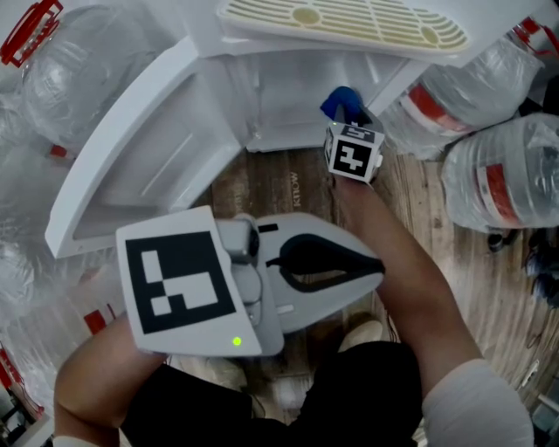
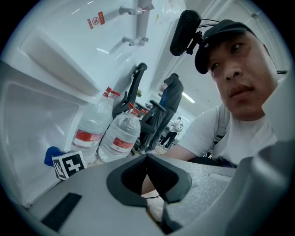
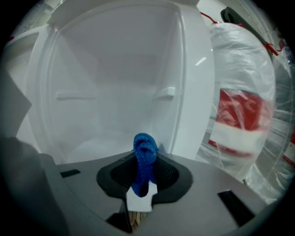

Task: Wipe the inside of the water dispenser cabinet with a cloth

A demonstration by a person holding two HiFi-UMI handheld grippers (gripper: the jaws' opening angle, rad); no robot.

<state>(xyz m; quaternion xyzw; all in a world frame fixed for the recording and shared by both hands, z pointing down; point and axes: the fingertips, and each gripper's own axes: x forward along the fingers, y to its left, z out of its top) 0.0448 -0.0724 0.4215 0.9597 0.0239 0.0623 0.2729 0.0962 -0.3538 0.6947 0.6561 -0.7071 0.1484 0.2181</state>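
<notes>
The white water dispenser cabinet (image 1: 262, 96) stands open, its door (image 1: 140, 148) swung out to the left. My right gripper (image 1: 349, 120) is at the cabinet's mouth, shut on a bunched blue cloth (image 1: 339, 99). In the right gripper view the cloth (image 3: 144, 159) stands clamped between the jaws of the right gripper (image 3: 144, 177), facing the bare white cabinet interior (image 3: 115, 69). My left gripper (image 1: 377, 266) is held low and close to my body, shut with nothing in it. In the left gripper view that gripper (image 2: 146, 160) points back at the person, and the cloth (image 2: 51, 156) shows at far left.
Large water bottles with red labels lie on both sides of the cabinet (image 1: 498, 175) (image 1: 79, 70) (image 3: 239, 115). A cream drip grille (image 1: 341, 22) juts out above the opening. Wooden floor (image 1: 288, 188) lies in front. People stand in the background of the left gripper view (image 2: 171, 92).
</notes>
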